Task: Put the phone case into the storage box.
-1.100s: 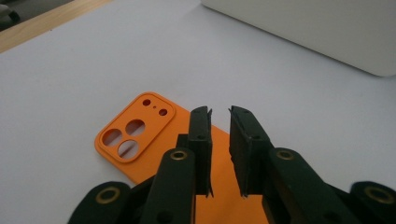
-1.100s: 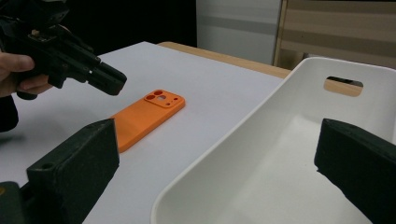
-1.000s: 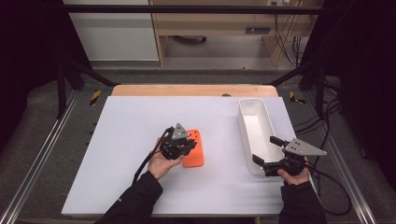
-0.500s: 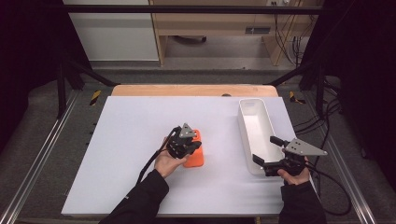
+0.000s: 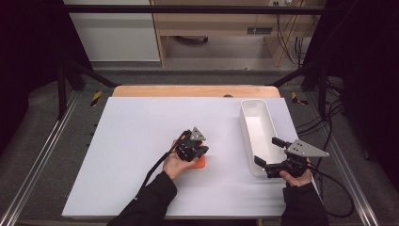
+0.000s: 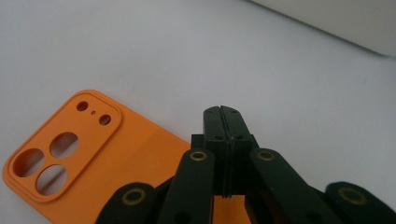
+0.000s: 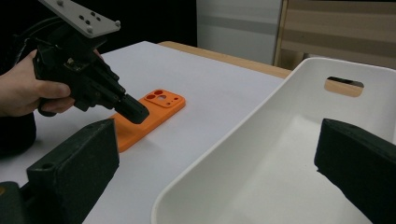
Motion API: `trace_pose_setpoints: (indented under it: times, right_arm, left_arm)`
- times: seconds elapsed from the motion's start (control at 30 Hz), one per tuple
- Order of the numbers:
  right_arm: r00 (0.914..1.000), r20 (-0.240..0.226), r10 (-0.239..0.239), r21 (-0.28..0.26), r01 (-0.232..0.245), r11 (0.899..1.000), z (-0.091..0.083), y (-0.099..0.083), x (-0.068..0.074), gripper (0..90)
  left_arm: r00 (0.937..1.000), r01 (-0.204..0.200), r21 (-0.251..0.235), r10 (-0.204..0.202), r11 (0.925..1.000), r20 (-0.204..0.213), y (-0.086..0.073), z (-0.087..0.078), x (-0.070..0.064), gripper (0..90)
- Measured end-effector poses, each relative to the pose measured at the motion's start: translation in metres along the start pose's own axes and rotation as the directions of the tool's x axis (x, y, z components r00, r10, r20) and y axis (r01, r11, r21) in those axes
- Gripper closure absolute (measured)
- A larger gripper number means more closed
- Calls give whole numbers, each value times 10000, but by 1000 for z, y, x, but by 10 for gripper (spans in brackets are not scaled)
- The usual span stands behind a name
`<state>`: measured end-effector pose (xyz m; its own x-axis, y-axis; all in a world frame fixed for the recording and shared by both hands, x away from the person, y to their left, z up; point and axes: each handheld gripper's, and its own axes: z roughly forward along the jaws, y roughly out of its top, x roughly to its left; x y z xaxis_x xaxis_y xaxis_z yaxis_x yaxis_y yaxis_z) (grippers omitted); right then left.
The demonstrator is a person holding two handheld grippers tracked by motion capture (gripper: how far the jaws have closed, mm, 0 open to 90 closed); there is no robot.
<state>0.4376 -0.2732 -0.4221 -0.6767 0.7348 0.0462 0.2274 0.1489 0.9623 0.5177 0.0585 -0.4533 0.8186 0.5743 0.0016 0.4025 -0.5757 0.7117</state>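
An orange phone case (image 6: pixel 93 154) is lying flat, camera cut-outs up, on the white worktop (image 5: pixel 141 132), left of the white bin (image 5: pixel 256 134). The left hand-held gripper (image 6: pixel 222 112) is hovering low over the case's edge with its jaws pressed together and nothing between them. The right hand-held gripper (image 7: pixel 219 172) is waiting at the bin's near end, jaws spread wide and empty. The case is looking light, thin and somewhat flexible, probably slick on the flat back. Pinching it across a long rim, away from the weak camera openings, seems best; lying flush, it may need tipping up first.
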Motion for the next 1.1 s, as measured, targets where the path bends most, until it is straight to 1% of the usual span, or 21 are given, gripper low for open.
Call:
trace_pose_setpoints:
  times: [0.13,0.47,0.6,0.67,0.73,0.77,0.8,0.83,1.03,1.1]
  right_arm:
    - [10000,-5,13,-4,-13,10000,0,0,0,4]
    - [10000,-2,-1,5,1,10000,0,0,0,4]
    - [10000,-16,11,1,-11,10000,0,0,0,4]
    - [10000,-14,-1,6,1,10000,0,0,0,4]
    - [10000,-12,17,5,-17,10000,0,0,0,4]
    - [10000,-15,13,1,-13,10000,0,0,0,4]
    - [10000,-15,13,1,-13,10000,0,0,0,4]
    - [10000,-16,16,6,-16,10000,0,0,0,4]
    - [10000,-22,24,1,-24,10000,0,0,0,4]
    - [10000,-17,28,-3,-28,10000,0,0,0,4]
  left_arm:
    - [9999,-103,302,101,9995,76,-1,5,-1,898]
    - [9992,-319,638,304,9975,243,-3,11,-4,898]
    - [9990,-408,759,392,9963,226,-3,13,-5,898]
    - [9983,-571,823,561,9950,143,-2,14,-6,898]
    - [9981,-619,858,614,9944,82,-2,14,-7,897]
    - [9973,-733,974,736,9925,11,0,14,-9,898]
    - [9973,-733,974,736,9925,11,0,14,-9,898]
    - [9962,-856,1056,868,9907,-63,1,14,-10,898]
    - [9946,-1010,1226,1030,9873,-99,2,14,-12,899]
    - [9934,-1124,1332,1146,9847,-89,2,13,-12,899]
